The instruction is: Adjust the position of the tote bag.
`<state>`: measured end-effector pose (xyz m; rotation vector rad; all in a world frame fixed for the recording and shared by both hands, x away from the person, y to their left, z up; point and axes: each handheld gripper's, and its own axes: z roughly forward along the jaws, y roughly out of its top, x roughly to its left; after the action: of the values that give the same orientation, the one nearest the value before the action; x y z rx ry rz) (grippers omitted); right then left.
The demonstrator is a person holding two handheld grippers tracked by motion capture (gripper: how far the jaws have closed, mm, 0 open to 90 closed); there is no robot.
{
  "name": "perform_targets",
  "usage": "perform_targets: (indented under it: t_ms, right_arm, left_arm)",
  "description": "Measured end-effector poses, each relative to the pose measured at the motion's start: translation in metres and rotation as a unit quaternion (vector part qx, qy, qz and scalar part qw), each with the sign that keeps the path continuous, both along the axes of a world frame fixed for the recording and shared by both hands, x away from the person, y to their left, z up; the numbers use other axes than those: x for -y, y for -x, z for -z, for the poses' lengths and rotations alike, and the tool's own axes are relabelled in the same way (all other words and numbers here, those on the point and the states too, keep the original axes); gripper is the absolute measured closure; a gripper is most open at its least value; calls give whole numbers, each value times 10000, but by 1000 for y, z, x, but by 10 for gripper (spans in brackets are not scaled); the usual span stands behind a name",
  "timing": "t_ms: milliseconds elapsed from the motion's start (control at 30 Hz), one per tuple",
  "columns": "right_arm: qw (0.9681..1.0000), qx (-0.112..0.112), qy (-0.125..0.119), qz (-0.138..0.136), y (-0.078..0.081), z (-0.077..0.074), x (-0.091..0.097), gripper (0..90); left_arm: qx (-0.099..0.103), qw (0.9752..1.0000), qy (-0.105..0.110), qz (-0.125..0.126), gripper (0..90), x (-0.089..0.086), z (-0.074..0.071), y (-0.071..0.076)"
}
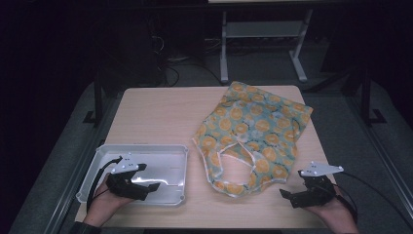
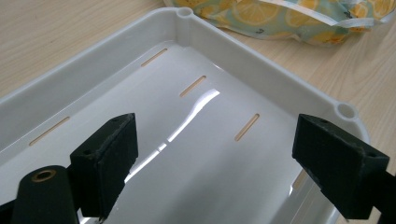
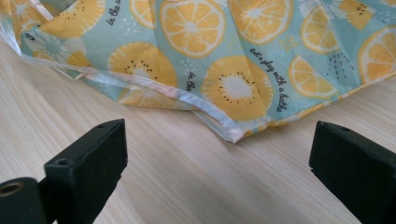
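Poised before any grasp, left gripper (image 1: 155,186) agape over white tray (image 1: 181,152), right gripper (image 1: 285,194) agape beside fruit-print bag (image 1: 253,129); next, probably pinching its near hem.

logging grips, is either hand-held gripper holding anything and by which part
Nothing. The left hand-held gripper is open over the tray; the right hand-held gripper is open before the bag.

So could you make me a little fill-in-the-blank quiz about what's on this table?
1. The fabric bag is printed with slices of ____ fruit.
2. The left gripper hovers over a white ____.
3. The right gripper has its jaws ____, with nothing between them.
4. The bag lies on a ____ table.

Missing words: citrus; tray; open; wooden
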<state>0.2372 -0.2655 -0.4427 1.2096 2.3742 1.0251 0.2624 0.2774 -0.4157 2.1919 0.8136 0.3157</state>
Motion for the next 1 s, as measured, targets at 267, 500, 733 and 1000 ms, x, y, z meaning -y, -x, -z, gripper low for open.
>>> perform_targets:
  t_ms: [267, 500, 733, 1000]
  right_arm:
    - [10000, -7, 0, 18, 0, -4, -2, 61]
    - [10000, 19, -25, 3, -2, -8, -6, 64]
    - [10000, 45, 1, -28, -3, -11, -9, 64]
    - [9998, 180, -50, -54, -14, -28, -16, 234]
  left_arm:
    - [-28, 10000, 21, 8, 141, 1, 0, 1]
    - [-49, 10000, 30, 36, 141, 2, 1, 1]
    - [-41, 10000, 28, 20, 141, 2, 0, 3]
    - [-34, 10000, 36, -34, 143, 3, -2, 4]
